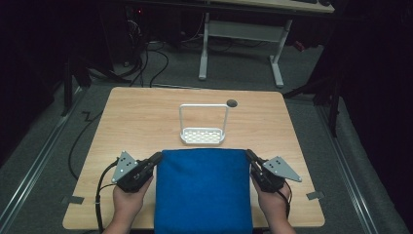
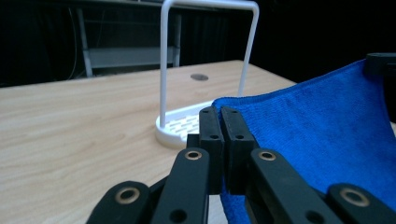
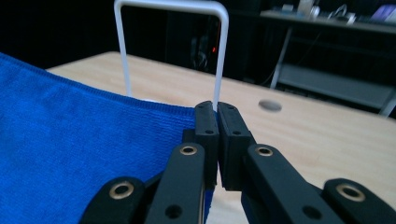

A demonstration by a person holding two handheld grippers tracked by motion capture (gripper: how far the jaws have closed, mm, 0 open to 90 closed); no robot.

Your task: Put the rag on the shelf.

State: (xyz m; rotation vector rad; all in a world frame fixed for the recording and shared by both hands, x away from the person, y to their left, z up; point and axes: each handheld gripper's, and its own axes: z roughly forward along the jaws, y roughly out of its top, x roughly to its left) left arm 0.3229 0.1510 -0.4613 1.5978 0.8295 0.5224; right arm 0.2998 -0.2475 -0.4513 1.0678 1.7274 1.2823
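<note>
A blue towel (image 1: 203, 190) is stretched flat between my two grippers, above the near part of the wooden table (image 1: 141, 112). My left gripper (image 1: 158, 156) is shut on the towel's far left corner, and my right gripper (image 1: 249, 154) is shut on its far right corner. In the left gripper view the black jaws (image 2: 220, 112) pinch the towel (image 2: 317, 126) edge, with the other gripper (image 2: 380, 63) at the far corner. In the right gripper view the jaws (image 3: 217, 106) clamp the towel (image 3: 79, 140) corner. A white rack (image 1: 202, 132) with a tall hoop handle stands just beyond the towel.
A round dark grommet (image 1: 232, 103) sits in the table behind the rack. Grey tape marks (image 1: 72, 199) lie at the near corners. A white-legged desk (image 1: 204, 48) and cables stand on the floor beyond the table's far edge.
</note>
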